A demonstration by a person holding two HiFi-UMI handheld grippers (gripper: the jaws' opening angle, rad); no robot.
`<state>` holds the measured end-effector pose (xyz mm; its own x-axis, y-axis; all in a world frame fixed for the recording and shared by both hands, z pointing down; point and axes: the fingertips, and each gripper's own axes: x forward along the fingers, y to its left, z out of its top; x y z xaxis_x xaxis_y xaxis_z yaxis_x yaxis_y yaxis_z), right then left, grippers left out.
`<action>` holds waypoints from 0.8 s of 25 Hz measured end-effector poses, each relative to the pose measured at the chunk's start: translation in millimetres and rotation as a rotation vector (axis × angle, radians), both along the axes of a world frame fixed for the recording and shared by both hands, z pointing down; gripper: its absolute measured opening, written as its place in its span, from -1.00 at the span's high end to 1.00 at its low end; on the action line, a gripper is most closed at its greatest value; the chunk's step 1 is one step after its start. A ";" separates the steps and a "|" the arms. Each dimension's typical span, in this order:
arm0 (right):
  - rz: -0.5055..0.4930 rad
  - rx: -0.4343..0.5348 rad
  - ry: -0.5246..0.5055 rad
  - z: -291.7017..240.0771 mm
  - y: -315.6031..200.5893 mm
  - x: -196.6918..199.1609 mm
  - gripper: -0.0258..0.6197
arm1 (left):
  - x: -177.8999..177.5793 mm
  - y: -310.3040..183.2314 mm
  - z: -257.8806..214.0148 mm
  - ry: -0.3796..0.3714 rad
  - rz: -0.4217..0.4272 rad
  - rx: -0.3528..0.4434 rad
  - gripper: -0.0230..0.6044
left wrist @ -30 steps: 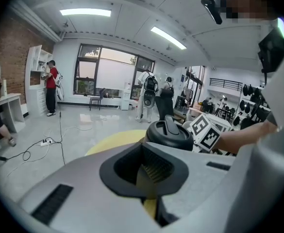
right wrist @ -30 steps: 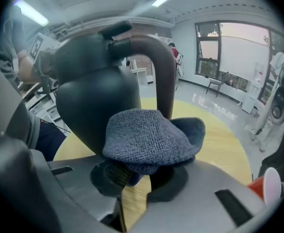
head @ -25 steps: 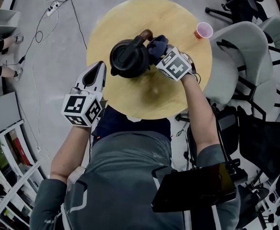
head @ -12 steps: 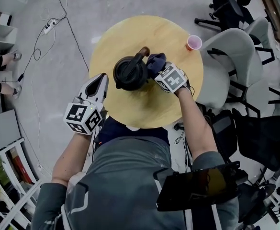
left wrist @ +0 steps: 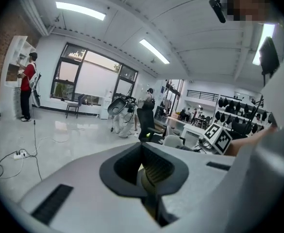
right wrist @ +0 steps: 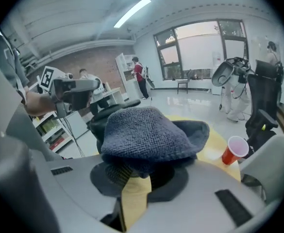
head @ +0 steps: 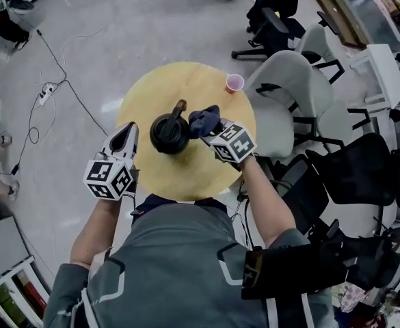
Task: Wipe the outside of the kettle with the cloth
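Head view: shows a glossy black round-bodied kettle point(head: 167, 134) standing upright near the middle of a round pale-wood table point(head: 186, 80). Shows its dark handle running over the lid toward the far rim. Places a dark blue knitted cloth point(head: 204, 120) just right of the kettle, at its side, though cannot tell whether touching. Shows that cloth bunched at the tip of the right gripper point(head: 212, 130). Puts the left gripper point(head: 126, 139) at the table's left edge, apart from the kettle. Makes the right one plainly the nearer, with the kettle wall lying to its left. Probably calls for a sweep leftward round that curved, hard, smooth-looking wall.

Left gripper view: shows the jaws pressed together with nothing between them. Looks out over the room, with no kettle in sight.

Right gripper view: shows the jaws clamped on the cloth, a soft nubby weave folded over the tips like a cap. Hides most of the kettle behind it, with only a dark rounded edge point(right wrist: 99, 123) peeking out on the left. Shows a small red plastic cup point(right wrist: 235, 149) on the table to the right, well apart.
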<state>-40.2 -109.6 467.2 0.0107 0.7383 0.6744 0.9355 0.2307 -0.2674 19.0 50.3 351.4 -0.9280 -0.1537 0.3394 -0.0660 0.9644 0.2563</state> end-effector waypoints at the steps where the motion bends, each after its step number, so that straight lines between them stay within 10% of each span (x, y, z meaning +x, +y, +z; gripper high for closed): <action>1: 0.021 -0.021 -0.007 -10.9 -0.5 0.1 0.67 | -2.2 -0.9 -5.0 -0.012 0.013 -0.003 0.90; 20: 0.376 -0.440 -0.356 -249.6 -44.4 2.1 0.67 | -10.6 -21.9 -134.2 -0.267 0.191 0.041 0.90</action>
